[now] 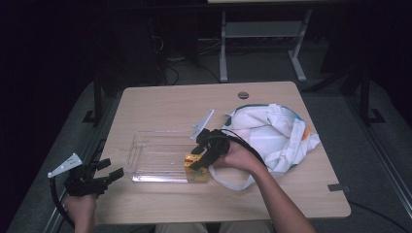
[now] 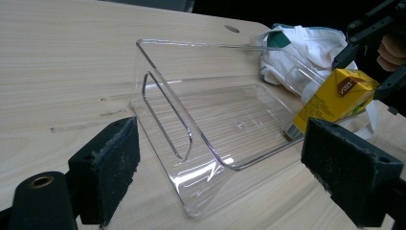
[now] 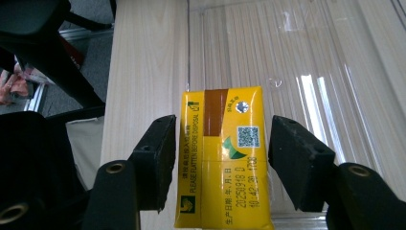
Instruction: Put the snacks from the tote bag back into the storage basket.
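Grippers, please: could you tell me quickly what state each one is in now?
Left gripper: open, holding nothing.
Right gripper: around the carton; whether it grips cannot be told.

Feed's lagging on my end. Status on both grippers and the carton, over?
Left gripper open, idle at the table's left edge. Right gripper astride the yellow drink carton at the clear tray's end; grip unconfirmed. White bag beside the tray, not blocking.
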A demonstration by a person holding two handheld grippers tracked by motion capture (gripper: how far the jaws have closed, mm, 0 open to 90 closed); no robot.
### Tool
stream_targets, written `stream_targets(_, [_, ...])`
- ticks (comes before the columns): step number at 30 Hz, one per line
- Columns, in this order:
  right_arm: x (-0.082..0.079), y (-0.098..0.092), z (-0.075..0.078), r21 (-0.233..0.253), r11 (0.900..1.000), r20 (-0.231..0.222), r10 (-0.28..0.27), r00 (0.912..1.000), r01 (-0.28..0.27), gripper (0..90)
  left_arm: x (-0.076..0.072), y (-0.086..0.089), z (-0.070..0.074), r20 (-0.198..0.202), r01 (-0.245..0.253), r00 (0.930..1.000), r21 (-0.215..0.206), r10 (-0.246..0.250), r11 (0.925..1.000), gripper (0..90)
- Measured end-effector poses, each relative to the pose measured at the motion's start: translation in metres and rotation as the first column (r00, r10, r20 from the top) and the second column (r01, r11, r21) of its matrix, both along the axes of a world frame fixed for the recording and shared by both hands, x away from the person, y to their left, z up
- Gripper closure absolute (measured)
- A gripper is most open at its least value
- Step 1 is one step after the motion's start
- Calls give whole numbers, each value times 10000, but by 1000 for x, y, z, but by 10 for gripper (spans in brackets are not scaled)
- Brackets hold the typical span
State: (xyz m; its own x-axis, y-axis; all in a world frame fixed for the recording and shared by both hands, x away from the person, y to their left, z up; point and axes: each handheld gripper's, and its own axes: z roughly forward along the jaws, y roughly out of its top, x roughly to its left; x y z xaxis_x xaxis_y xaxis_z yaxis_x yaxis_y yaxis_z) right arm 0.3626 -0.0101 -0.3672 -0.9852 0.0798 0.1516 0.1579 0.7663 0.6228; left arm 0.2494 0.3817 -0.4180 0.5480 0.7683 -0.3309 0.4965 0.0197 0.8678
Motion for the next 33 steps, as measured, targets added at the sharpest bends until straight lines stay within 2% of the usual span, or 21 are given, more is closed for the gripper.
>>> stream_targets(8, [1, -2, 3, 43, 9999, -136, -147, 9998, 148, 381, 0, 0, 0, -7, -9, 10000, -4, 9, 10000, 127])
stream_targets(33, [4, -12, 25, 187, 9990, 115, -404, 9991, 402, 360, 0, 0, 0, -27, 17, 10000, 45, -17, 10000, 126])
